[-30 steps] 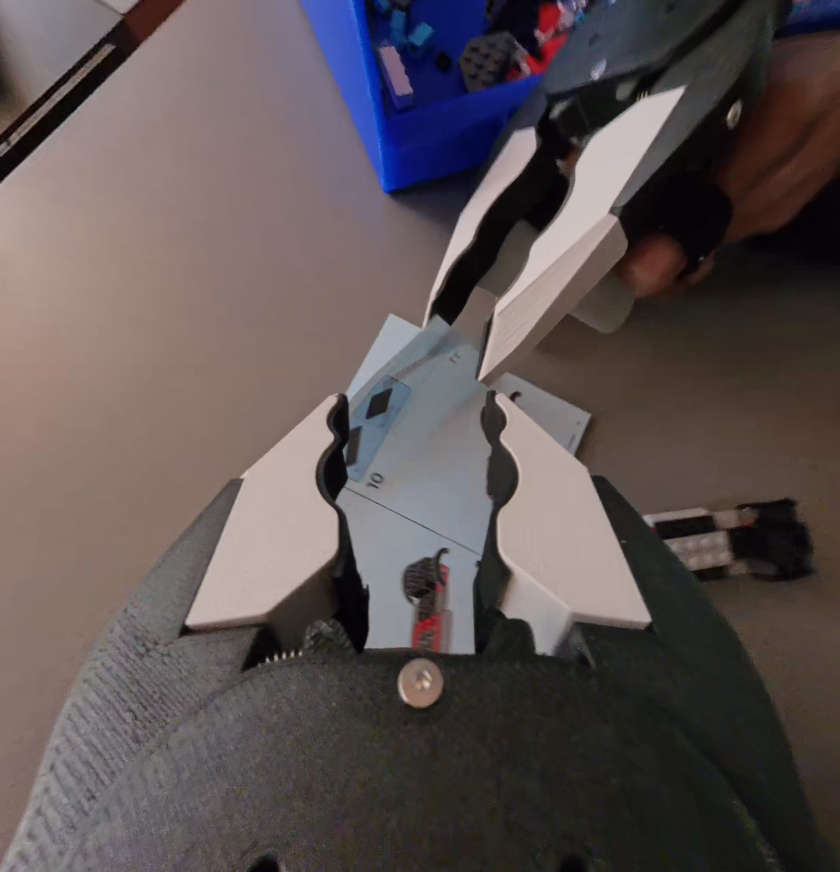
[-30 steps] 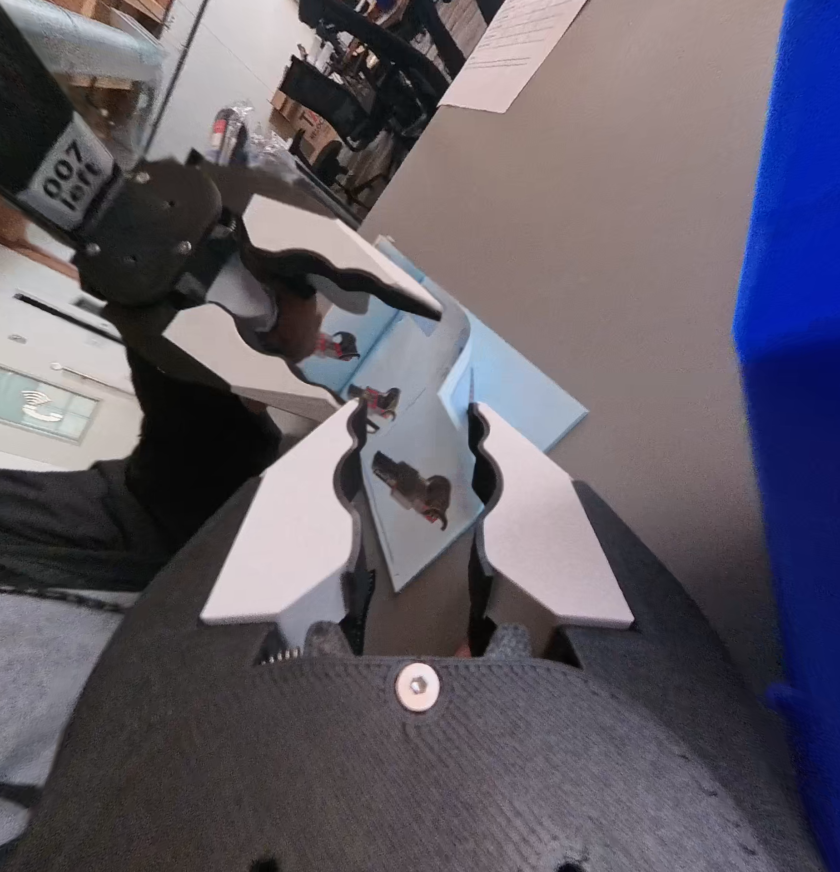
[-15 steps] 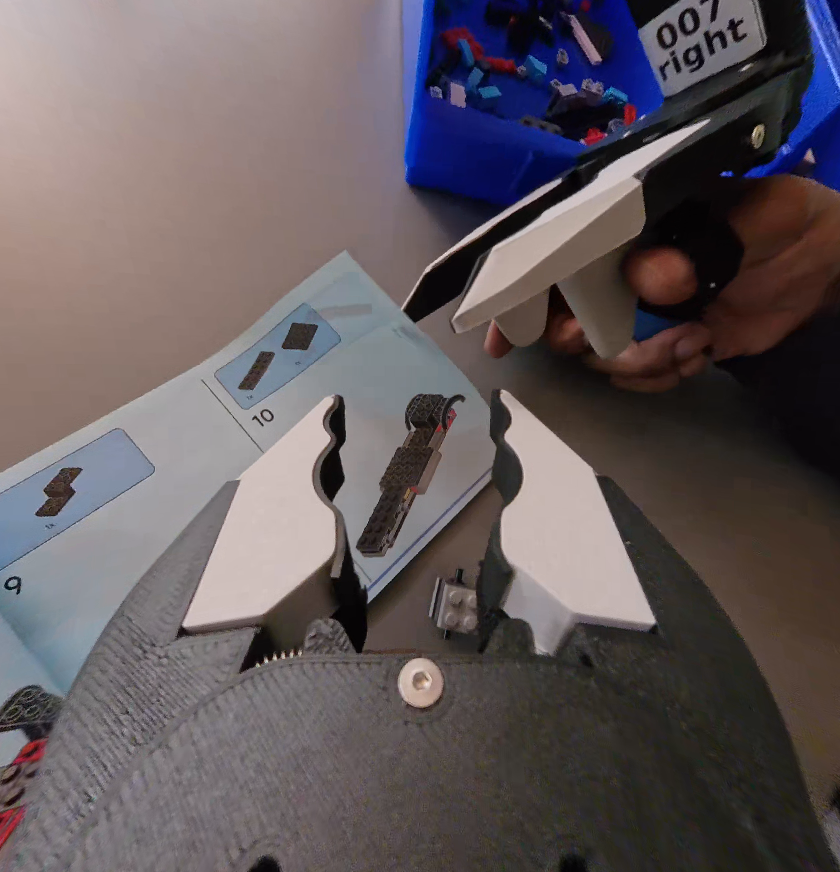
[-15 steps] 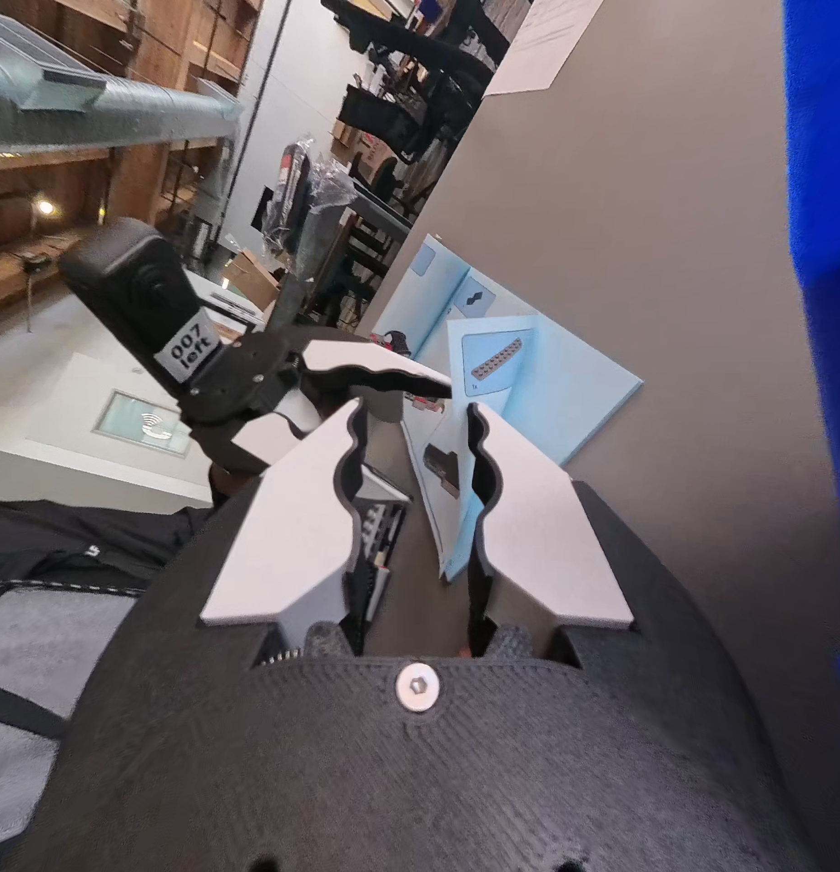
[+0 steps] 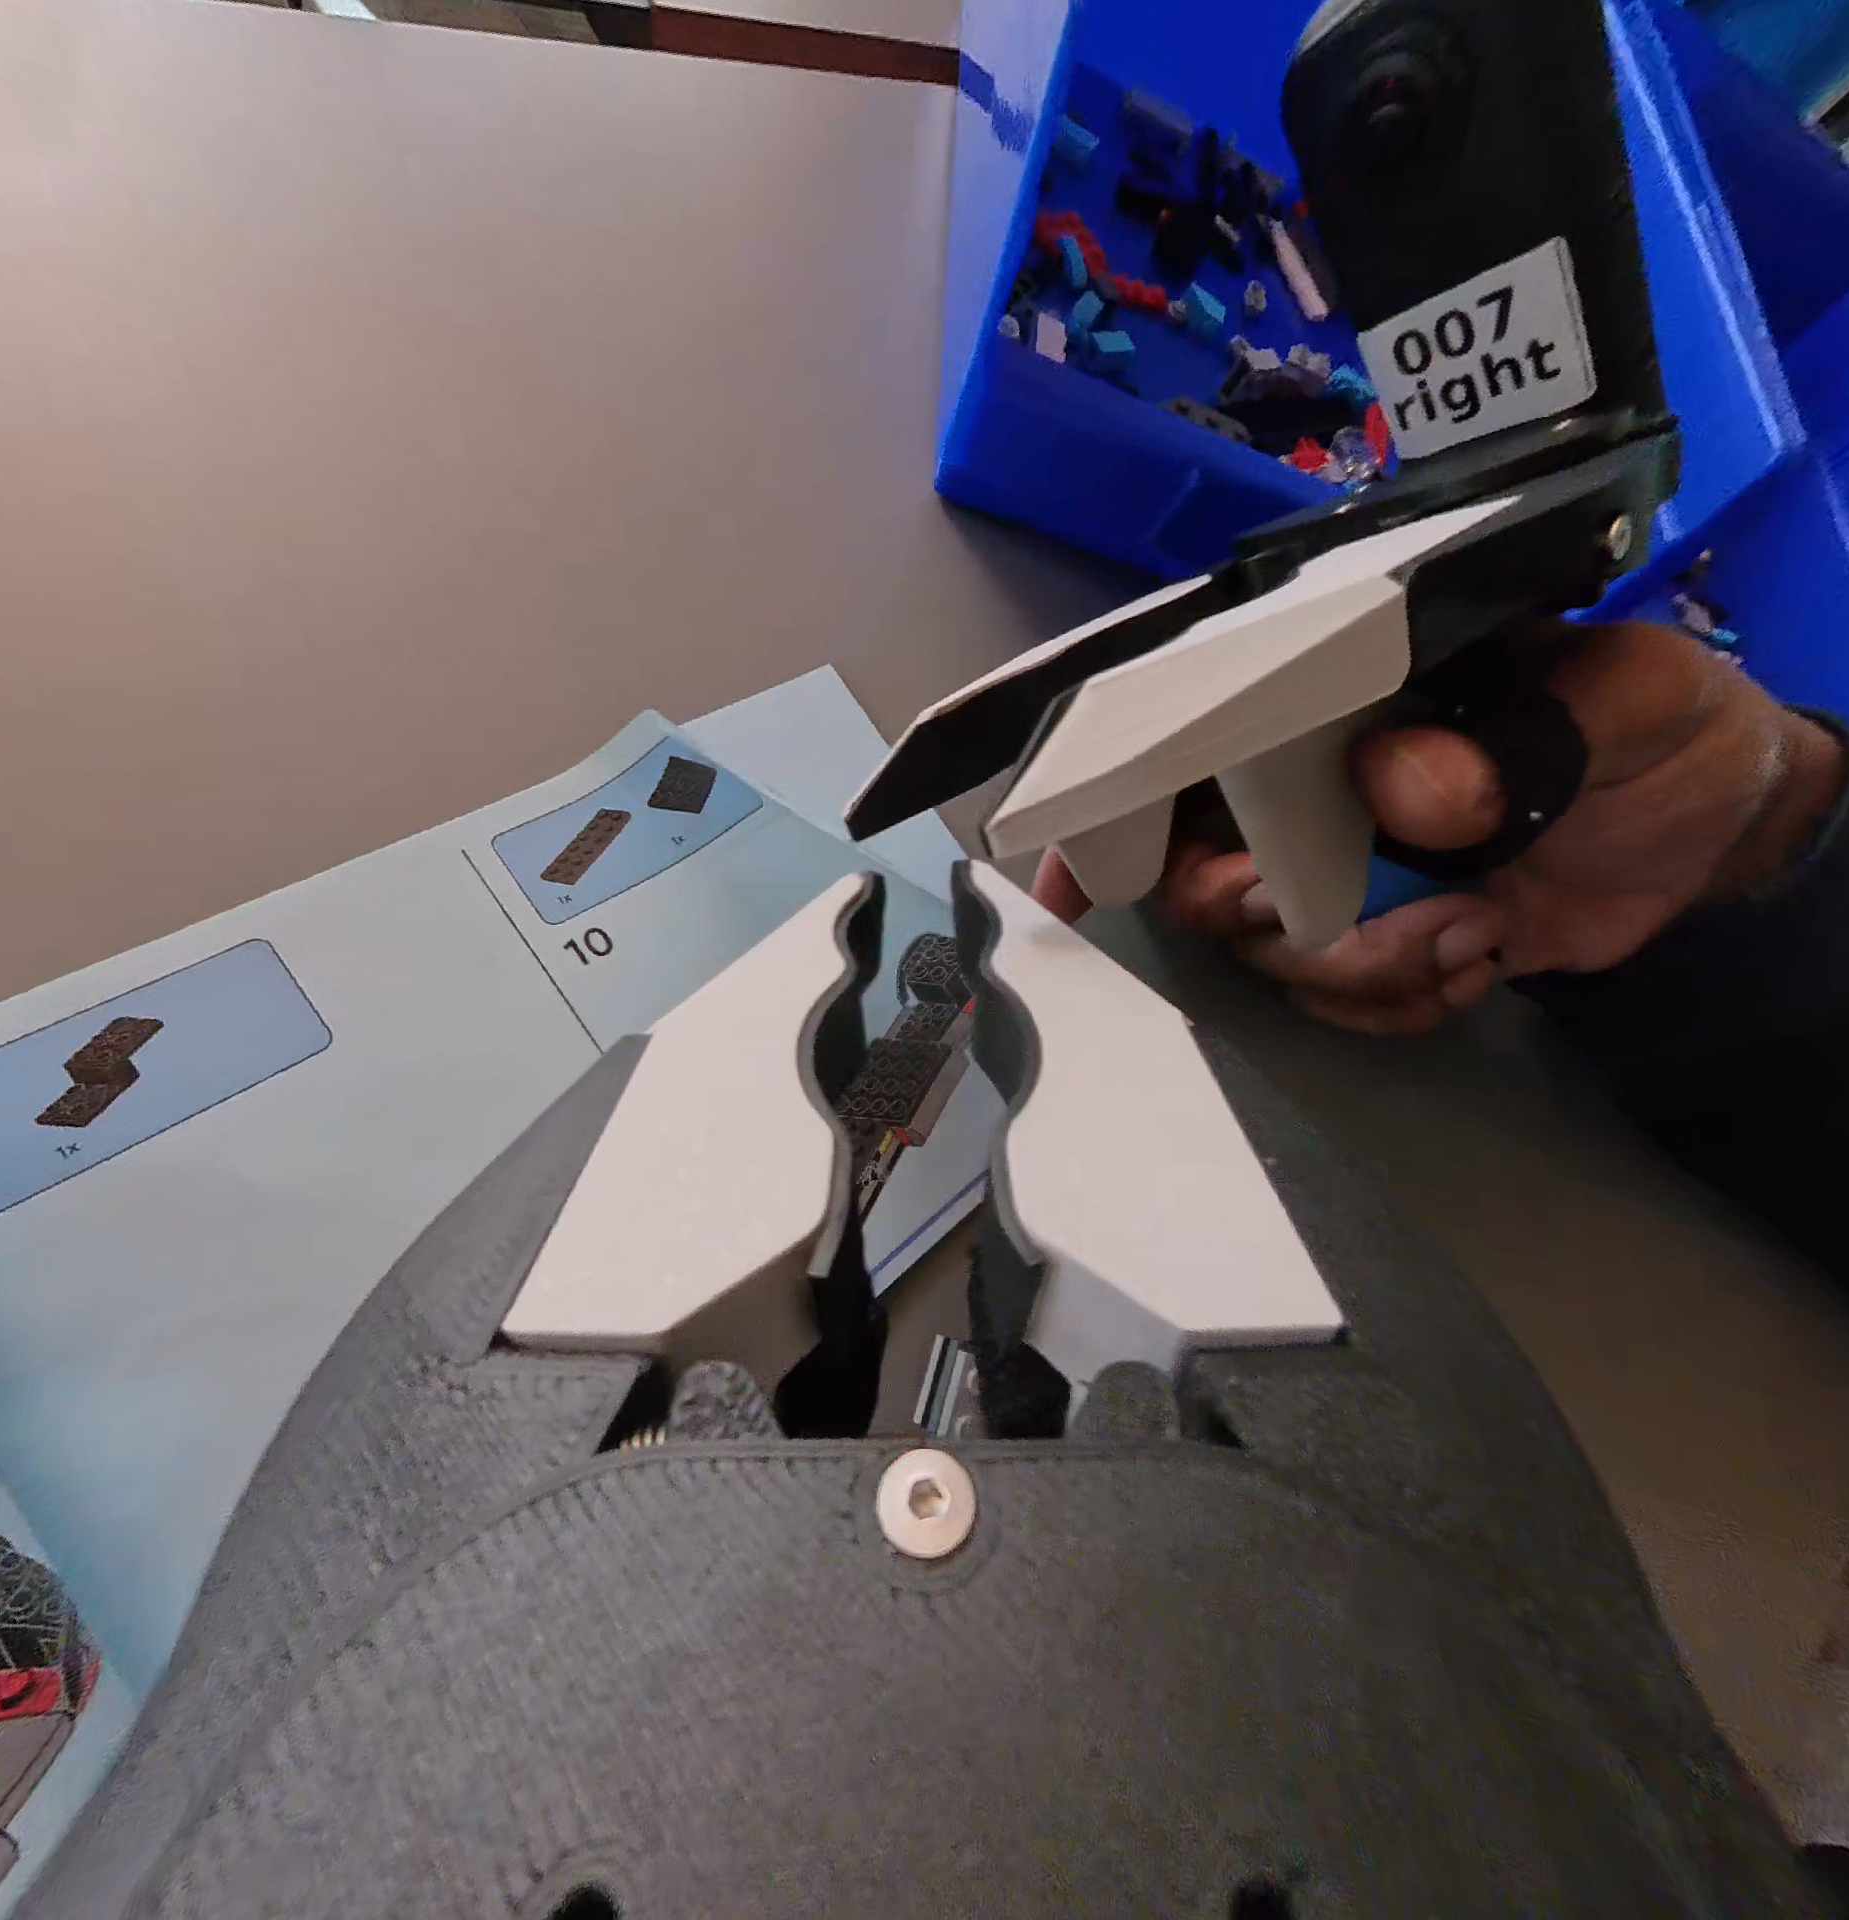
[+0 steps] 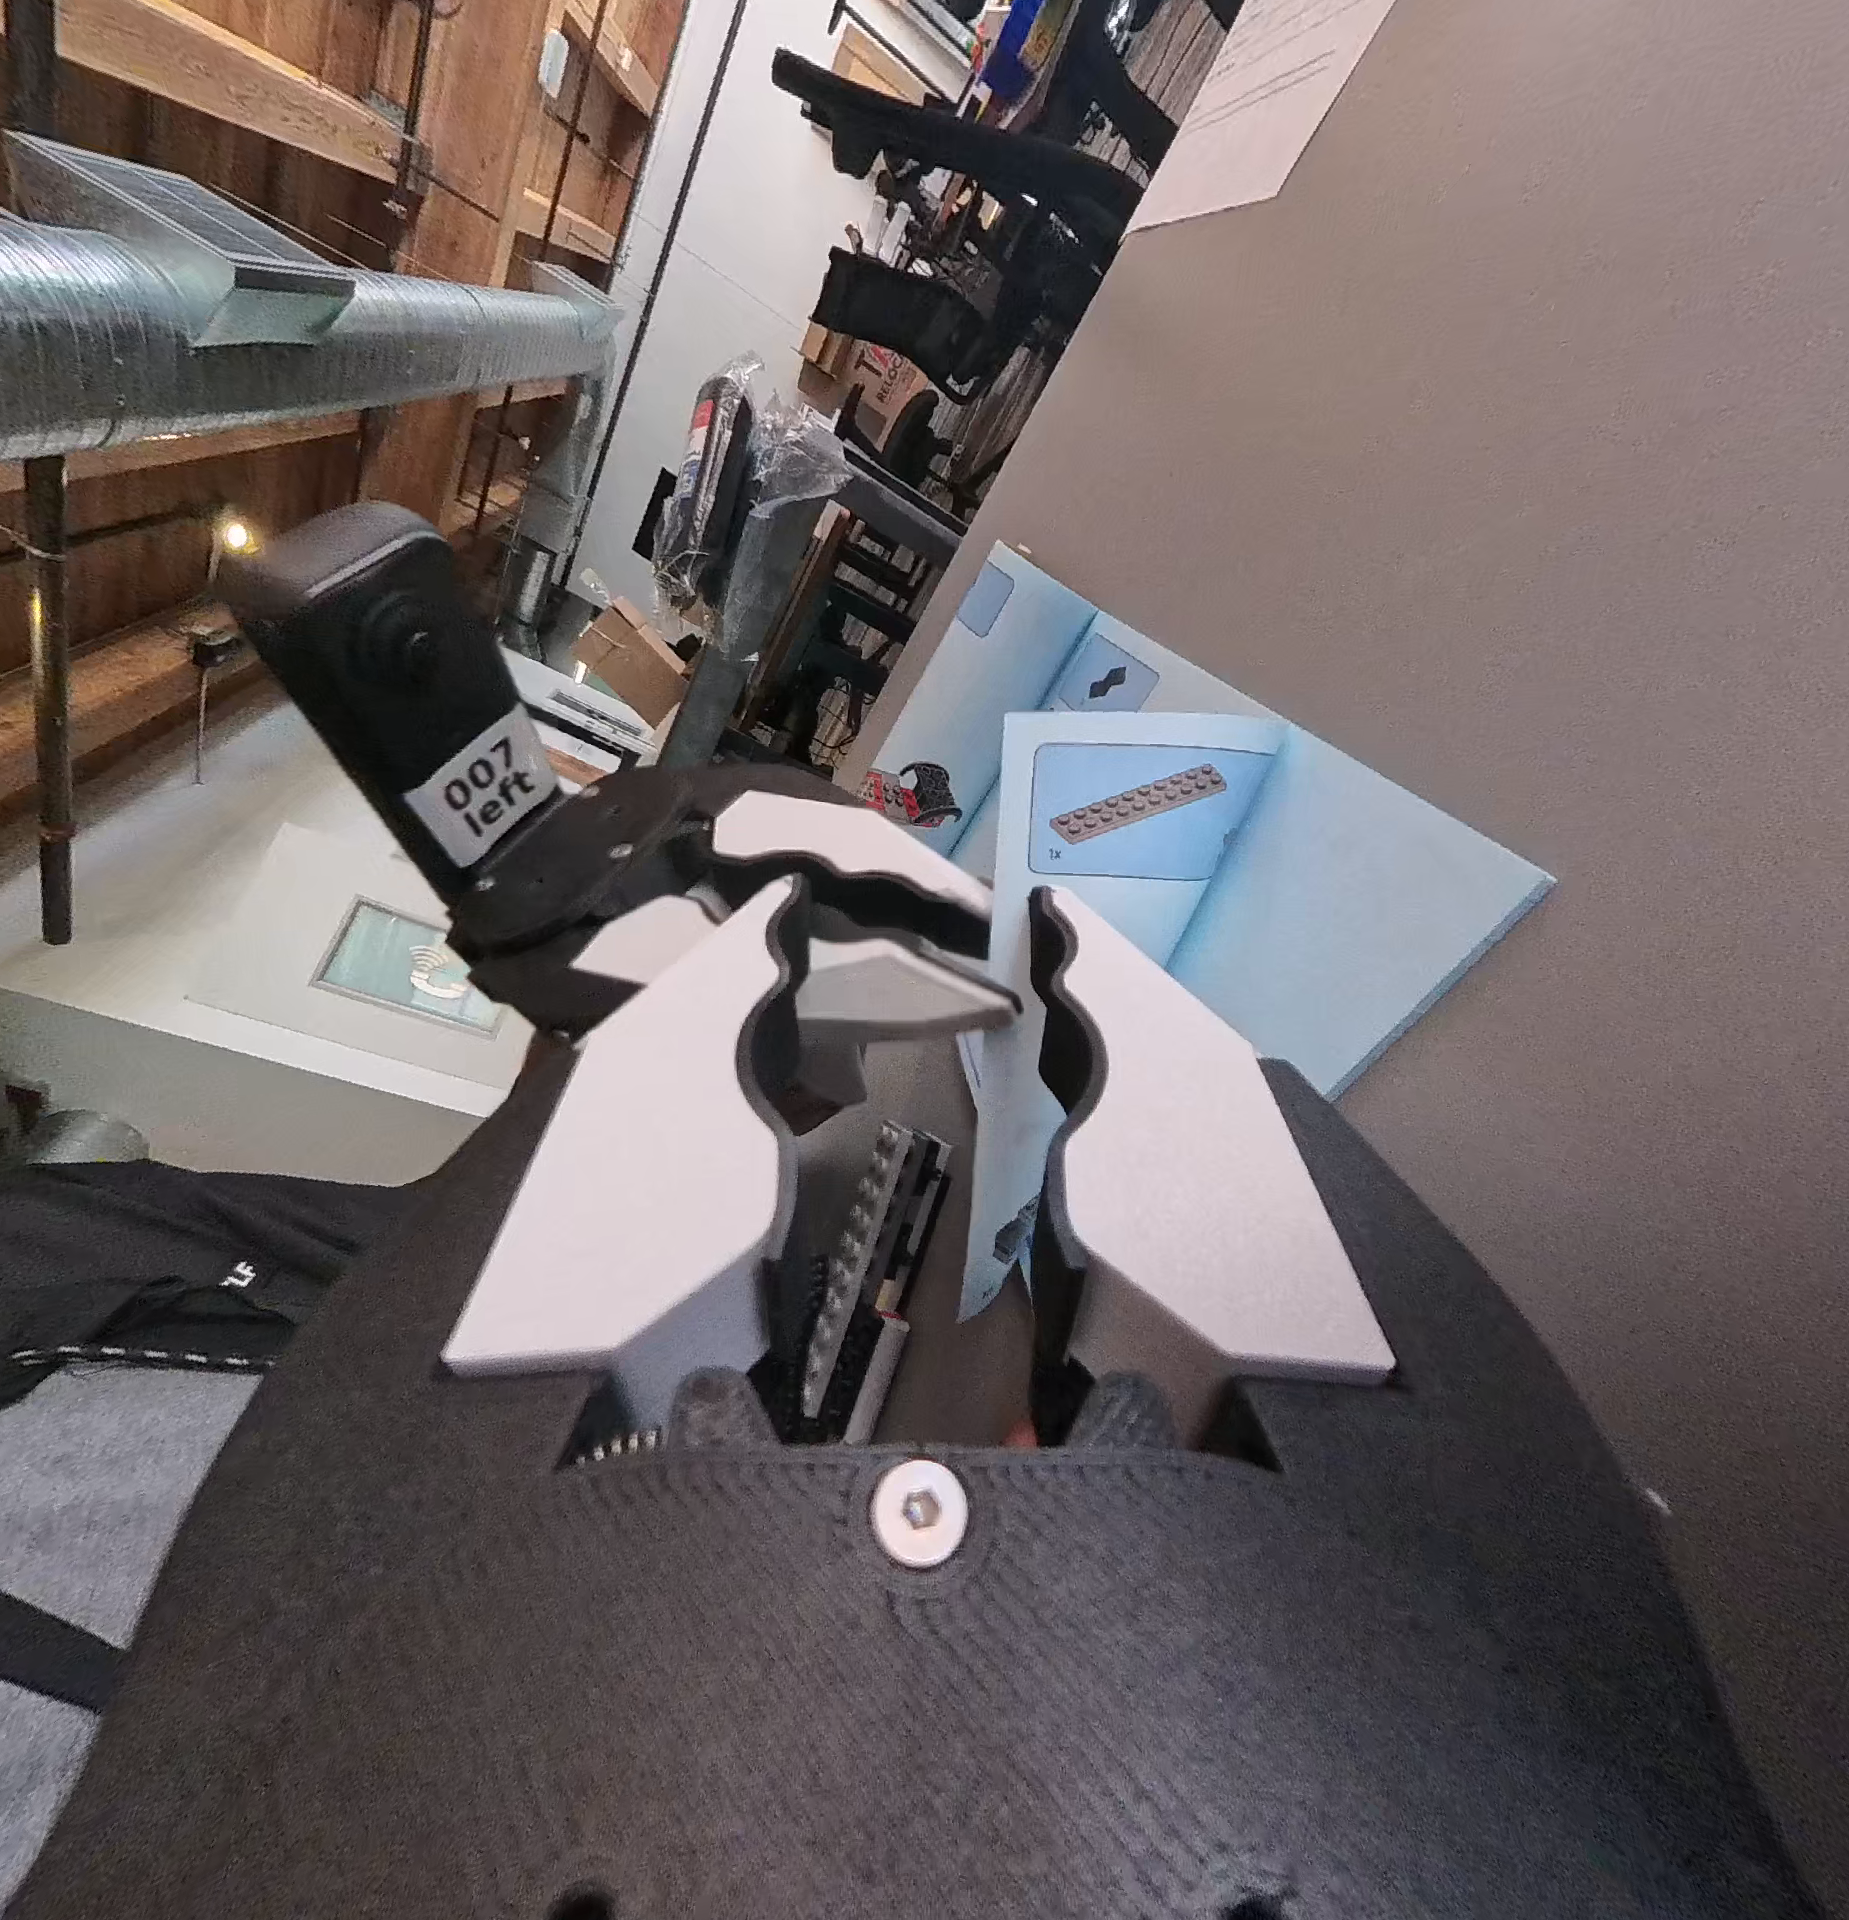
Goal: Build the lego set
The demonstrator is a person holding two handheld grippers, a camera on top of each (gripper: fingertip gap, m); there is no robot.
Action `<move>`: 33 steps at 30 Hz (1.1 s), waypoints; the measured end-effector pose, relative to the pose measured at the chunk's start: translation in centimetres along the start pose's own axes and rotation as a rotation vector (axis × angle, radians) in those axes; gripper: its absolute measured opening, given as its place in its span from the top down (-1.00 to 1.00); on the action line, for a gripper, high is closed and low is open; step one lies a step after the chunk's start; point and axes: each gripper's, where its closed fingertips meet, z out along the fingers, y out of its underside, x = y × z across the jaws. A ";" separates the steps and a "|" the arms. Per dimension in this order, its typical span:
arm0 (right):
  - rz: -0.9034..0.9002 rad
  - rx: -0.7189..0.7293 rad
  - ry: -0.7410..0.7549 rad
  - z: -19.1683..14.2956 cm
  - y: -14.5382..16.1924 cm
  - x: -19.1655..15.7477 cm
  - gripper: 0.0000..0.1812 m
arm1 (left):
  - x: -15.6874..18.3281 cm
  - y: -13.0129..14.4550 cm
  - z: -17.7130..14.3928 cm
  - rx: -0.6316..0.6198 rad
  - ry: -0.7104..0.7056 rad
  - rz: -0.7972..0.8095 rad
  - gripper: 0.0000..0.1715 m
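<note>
The light-blue instruction booklet (image 5: 380,987) lies open on the grey table, and one page (image 6: 1107,831) stands curled up. My left gripper (image 5: 915,888) hovers over the booklet's right edge with its jaws narrowed to a small gap and nothing clearly held. It shows in the right wrist view (image 6: 1003,945), tips at the edge of the curled page. My right gripper (image 6: 915,899) is open and empty; in the left wrist view (image 5: 899,800) it sits just beyond my left tips. A long grey and black lego build (image 6: 878,1278) lies on the table below it, seen as a sliver in the left wrist view (image 5: 946,1377).
A blue bin (image 5: 1086,457) with several loose bricks stands at the back right on the grey table (image 5: 380,416). A hand (image 5: 1522,831) holds the right gripper. A white sheet (image 6: 1263,94) lies far off on the table. Shelving and chairs stand beyond the table edge. Left and right tips are no more than a few centimetres apart.
My left gripper's jaws have closed from wide open to a narrow gap, and it has shifted over the booklet's right edge. The right gripper stays open close by.
</note>
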 end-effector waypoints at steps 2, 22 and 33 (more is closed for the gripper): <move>-0.001 0.007 0.000 0.0 -0.1 0.0 0.51 | 0.1 -0.2 -0.2 0.018 0.031 -0.029 0.94; -0.277 0.060 0.115 -3.4 0.4 -1.6 0.48 | -7.8 -2.0 -10.2 0.168 0.011 -0.125 1.00; -0.319 -0.036 0.143 -2.1 2.5 -0.8 0.47 | -19.9 1.5 -17.6 0.185 -0.030 -0.344 0.98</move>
